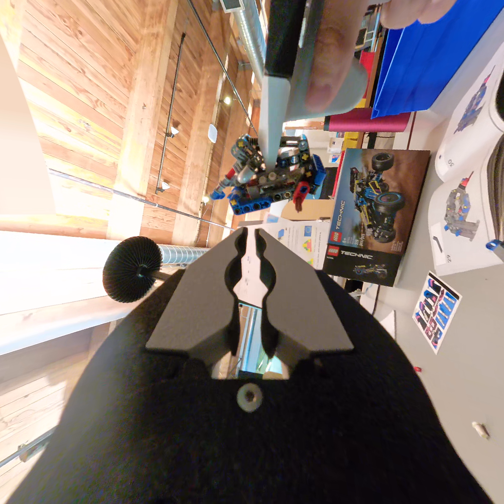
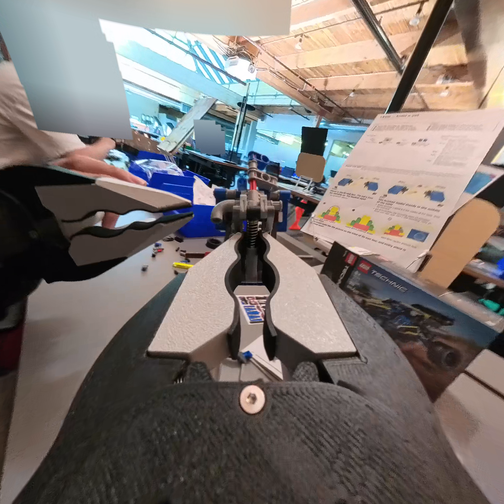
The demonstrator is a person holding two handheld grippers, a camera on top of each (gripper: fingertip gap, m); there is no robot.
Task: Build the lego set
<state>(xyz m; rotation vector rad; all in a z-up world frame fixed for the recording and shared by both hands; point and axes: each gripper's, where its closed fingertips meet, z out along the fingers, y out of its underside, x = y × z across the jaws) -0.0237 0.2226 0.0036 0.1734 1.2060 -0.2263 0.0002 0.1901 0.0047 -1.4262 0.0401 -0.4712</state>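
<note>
The partly built Lego model (image 2: pixel 251 201), grey, blue and black with a spring shock and red axle, is held in the air. My right gripper (image 2: pixel 252 240) is shut on its lower part, around the spring. In the left wrist view the model (image 1: pixel 272 185) hangs from the right gripper (image 1: pixel 268 167), which comes down from the top. My left gripper (image 1: pixel 251 231) is empty, its jaws closed to a narrow slit. It points at the model from a short way off. In the right wrist view the left gripper (image 2: pixel 191 209) sits left of the model, apart from it.
The Lego box (image 2: pixel 395 294) lies at right, with a propped paper sheet (image 2: pixel 409 177) behind it. An open instruction booklet (image 1: pixel 463 204) and sticker sheet (image 1: pixel 436 311) lie on the grey table (image 2: pixel 81 313). Blue bins (image 2: pixel 174 188) and loose small parts (image 2: pixel 180 264) sit behind.
</note>
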